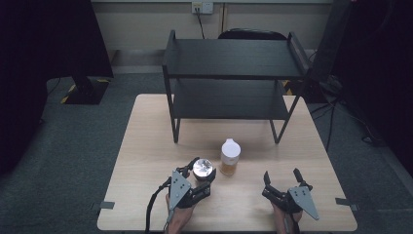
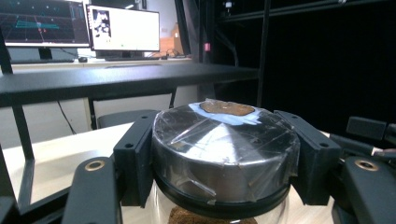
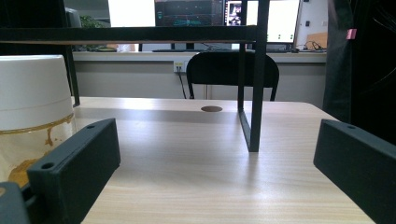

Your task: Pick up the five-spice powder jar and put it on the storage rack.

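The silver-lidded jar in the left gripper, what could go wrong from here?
1. The left gripper clamps the jar at its lid, which is wrapped in crinkled film; the pads might slip on it.
2. The white-capped bottle stands close beside the jar, so a sideways swing could knock it over.
3. The black shelf stands just behind; lifting forward could clip its edge.

Black grippers [image 1: 197, 171], grey triangular plates.
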### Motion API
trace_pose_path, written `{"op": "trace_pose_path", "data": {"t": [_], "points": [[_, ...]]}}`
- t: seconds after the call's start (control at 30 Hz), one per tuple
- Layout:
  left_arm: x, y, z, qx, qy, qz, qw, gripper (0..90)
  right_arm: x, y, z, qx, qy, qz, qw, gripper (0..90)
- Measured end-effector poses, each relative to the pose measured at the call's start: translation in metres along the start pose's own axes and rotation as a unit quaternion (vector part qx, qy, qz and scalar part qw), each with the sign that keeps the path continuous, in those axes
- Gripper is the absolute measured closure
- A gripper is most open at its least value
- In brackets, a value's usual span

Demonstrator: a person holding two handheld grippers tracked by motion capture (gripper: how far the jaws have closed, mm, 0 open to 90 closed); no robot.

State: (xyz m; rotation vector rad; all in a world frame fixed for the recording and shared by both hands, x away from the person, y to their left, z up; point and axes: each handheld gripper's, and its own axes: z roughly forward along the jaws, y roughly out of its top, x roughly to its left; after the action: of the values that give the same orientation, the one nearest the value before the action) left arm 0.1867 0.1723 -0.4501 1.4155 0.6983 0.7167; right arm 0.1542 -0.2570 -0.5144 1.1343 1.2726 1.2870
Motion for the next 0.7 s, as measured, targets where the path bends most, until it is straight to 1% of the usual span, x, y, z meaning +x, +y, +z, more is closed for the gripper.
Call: {"op": "trace_pose_path", "data": {"t": [0.07, 0.17, 0.27, 0.3, 0.43, 0.47, 0.57, 0.7], "points": [[0.005, 0.004, -0.001, -0.004, -0.008, -0.004, 1.0, 35.2, 0.0, 0.0, 0.0, 0.0, 0.0, 0.0, 1.0, 0.0], [0.012, 0.012, -0.002, -0.006, -0.018, 0.0, 0.9998, 35.2, 0.0, 0.0, 0.0, 0.0, 0.0, 0.0, 1.0, 0.0], [0.021, 0.017, -0.002, -0.015, -0.03, -0.015, 0.9993, 35.2, 0.0, 0.0, 0.0, 0.0, 0.0, 0.0, 1.0, 0.0], [0.024, 0.019, -0.002, -0.017, -0.035, -0.016, 0.9991, 35.2, 0.0, 0.0, 0.0, 0.0, 0.0, 0.0, 1.0, 0.0], [0.031, 0.031, -0.001, -0.018, -0.045, -0.007, 0.9988, 35.2, 0.0, 0.0, 0.0, 0.0, 0.0, 0.0, 1.0, 0.0], [0.032, 0.034, -0.001, -0.019, -0.045, -0.005, 0.9988, 35.2, 0.0, 0.0, 0.0, 0.0, 0.0, 0.0, 1.0, 0.0], [0.039, 0.042, 0.0, -0.02, -0.055, -0.008, 0.9982, 35.2, 0.0, 0.0, 0.0, 0.0, -0.001, 0.0, 1.0, 0.0], [0.046, 0.053, 0.002, -0.016, -0.067, 0.006, 0.9976, 35.2, 0.0, 0.0, 0.0, 0.0, -0.001, 0.0, 1.0, 0.0]]}}
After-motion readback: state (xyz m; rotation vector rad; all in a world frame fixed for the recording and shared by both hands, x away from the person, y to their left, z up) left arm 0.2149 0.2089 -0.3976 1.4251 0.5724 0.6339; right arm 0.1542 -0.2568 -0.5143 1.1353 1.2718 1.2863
